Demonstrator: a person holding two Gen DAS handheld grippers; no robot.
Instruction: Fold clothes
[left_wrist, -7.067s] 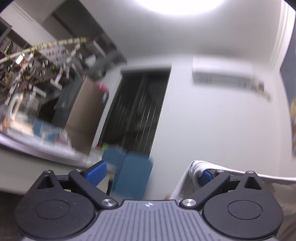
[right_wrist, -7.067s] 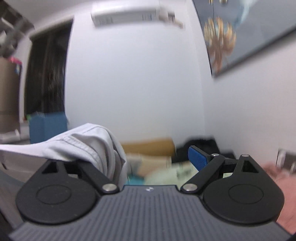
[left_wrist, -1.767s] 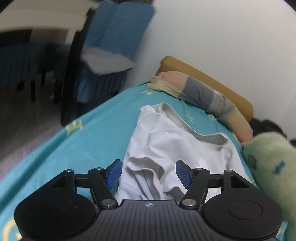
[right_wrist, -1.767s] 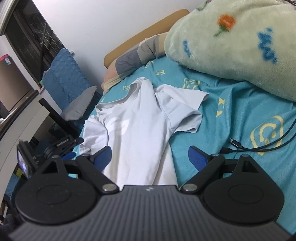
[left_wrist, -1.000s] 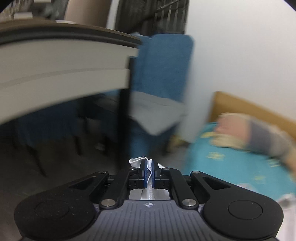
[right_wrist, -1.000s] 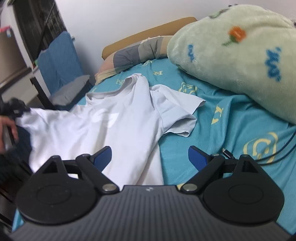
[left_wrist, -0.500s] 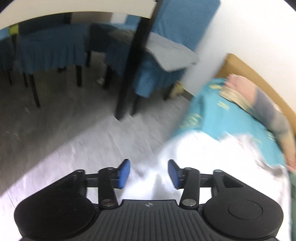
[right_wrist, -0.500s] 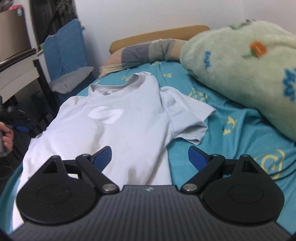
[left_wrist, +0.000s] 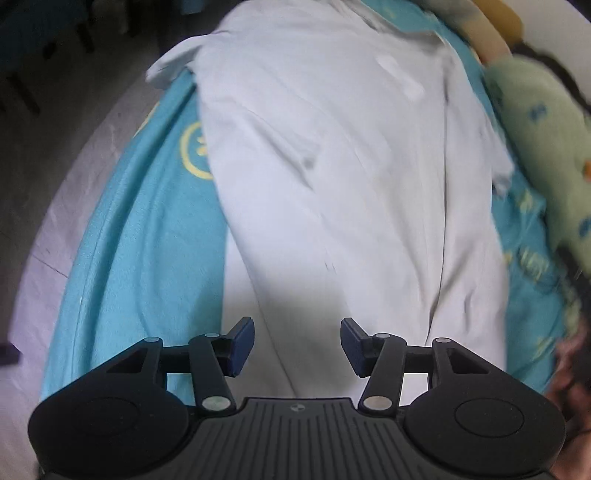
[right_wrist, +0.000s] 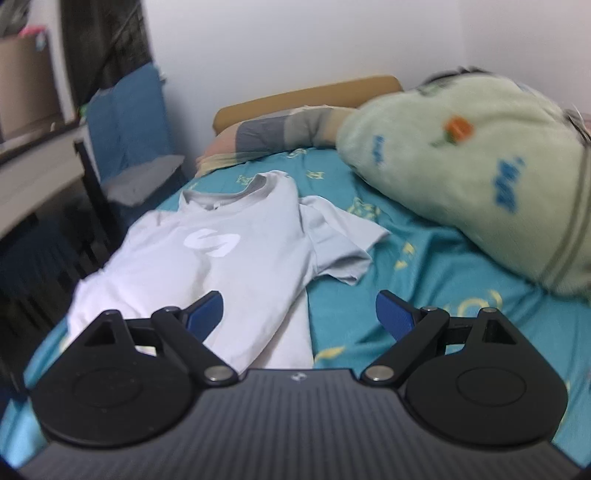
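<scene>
The left hand-held gripper (left_wrist: 297, 345) stood with jaws apart, empty, above the hem end of the white T-shirt (left_wrist: 332, 166). The right hand-held gripper (right_wrist: 299, 314) was likewise spread wide and held nothing. The T-shirt (right_wrist: 221, 258) lay front-up and flat on the teal bedsheet (right_wrist: 424, 288), one sleeve spread towards the green blanket (right_wrist: 480, 155). Its chest bore a white S-shaped logo (right_wrist: 211, 242); no readable writing was visible. Beyond lay a striped pillow (right_wrist: 273, 134), and a blue chair (right_wrist: 125, 125) stood beside the bed.

Teal bed (right_wrist: 424, 280) w/ T-shirt (right_wrist: 229, 266), blanket (right_wrist: 480, 155), pillow (right_wrist: 266, 136).
</scene>
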